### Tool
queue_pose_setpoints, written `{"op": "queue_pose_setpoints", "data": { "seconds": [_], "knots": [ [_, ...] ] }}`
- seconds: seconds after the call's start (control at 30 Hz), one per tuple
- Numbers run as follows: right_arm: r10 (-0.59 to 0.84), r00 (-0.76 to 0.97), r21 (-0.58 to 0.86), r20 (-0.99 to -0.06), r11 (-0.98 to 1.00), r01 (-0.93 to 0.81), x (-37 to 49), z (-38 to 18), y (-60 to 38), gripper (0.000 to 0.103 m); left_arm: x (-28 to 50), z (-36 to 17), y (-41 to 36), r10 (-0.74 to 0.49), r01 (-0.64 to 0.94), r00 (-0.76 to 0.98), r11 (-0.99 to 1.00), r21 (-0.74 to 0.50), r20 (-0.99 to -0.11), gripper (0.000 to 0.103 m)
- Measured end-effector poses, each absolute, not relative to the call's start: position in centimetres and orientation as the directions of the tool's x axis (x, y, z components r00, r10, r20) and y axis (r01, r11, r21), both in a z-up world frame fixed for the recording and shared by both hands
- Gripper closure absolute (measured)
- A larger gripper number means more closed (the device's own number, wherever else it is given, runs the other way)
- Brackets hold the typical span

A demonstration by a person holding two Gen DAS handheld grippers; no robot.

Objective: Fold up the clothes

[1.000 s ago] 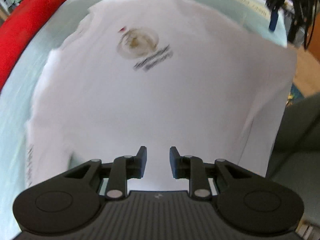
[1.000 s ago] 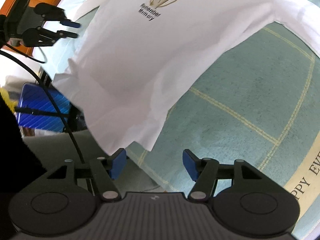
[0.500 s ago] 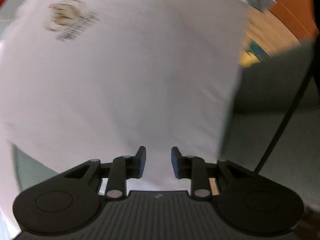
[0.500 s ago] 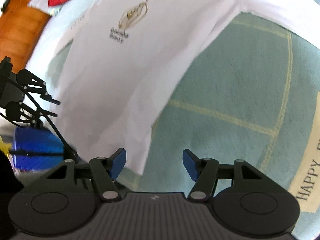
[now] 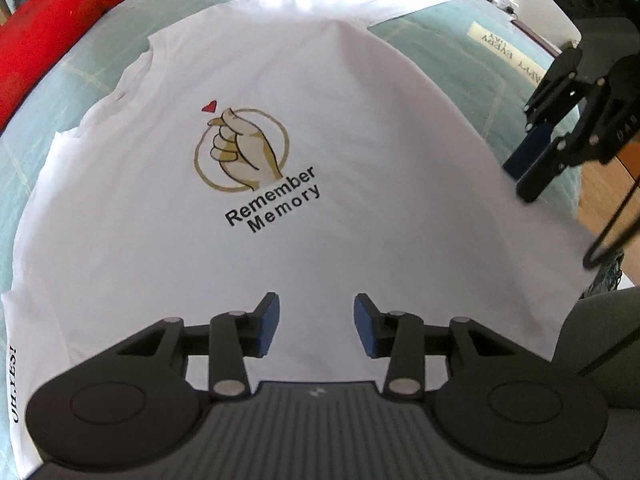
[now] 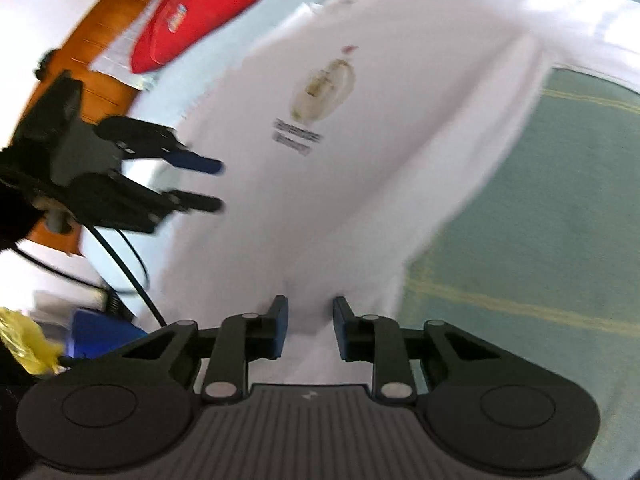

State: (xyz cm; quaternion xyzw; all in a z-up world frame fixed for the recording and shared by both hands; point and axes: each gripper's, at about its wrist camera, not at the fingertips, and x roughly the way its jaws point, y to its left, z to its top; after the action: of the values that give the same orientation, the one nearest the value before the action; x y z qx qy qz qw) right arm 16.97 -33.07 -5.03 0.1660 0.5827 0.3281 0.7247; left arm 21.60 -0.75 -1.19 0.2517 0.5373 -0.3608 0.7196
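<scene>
Hovering low over the hem of the white T-shirt [image 5: 360, 152], my left gripper [image 5: 315, 326] has its jaws opening, blue pads [image 5: 267, 322] apart with cloth below but none pinched between them. My right gripper [image 6: 308, 326] sits at the shirt's lower side edge, jaws closing, with white fabric lying in the gap; whether the pads already bite it I cannot tell. Shirt lies flat, print side up, on the pale green bedspread [image 5: 448, 52]. Long axis runs from the hem nearest me away to the collar. "Remember Memory" print [image 5: 244, 156] mid-chest. Farthest off, a red cushion [image 5: 60, 16] beyond the collar.
</scene>
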Motion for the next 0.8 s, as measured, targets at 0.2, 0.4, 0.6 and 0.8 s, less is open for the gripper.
{"op": "queue_pose_setpoints", "data": {
  "seconds": [0.2, 0.4, 0.6, 0.8],
  "knots": [
    [0.693, 0.082, 0.653, -0.716, 0.707, -0.270, 17.6, -7.3, -29.8, 0.070, 21.9, -2.8, -1.0, -0.223, 0.793, 0.148, 0.609, -0.019, -0.963, 0.060],
    [0.684, 0.109, 0.647, -0.721, 0.721, -0.247, 16.2, -4.7, -30.9, 0.068, 21.5, -3.9, -1.2, -0.223, 0.810, 0.130, 0.586, -0.026, -0.966, 0.060],
    [0.629, 0.141, 0.626, -0.764, 0.776, -0.071, 14.0, -5.6, -34.1, 0.061, 21.0, -5.1, -1.3, -0.224, 0.825, 0.111, 0.564, -0.036, -0.968, 0.059],
    [0.735, 0.160, 0.752, -0.659, 0.649, 0.116, 13.8, -11.3, -35.0, 0.056, 21.0, -5.8, -1.2, -0.239, 0.825, 0.097, 0.563, -0.056, -0.966, 0.055]
  ]
}}
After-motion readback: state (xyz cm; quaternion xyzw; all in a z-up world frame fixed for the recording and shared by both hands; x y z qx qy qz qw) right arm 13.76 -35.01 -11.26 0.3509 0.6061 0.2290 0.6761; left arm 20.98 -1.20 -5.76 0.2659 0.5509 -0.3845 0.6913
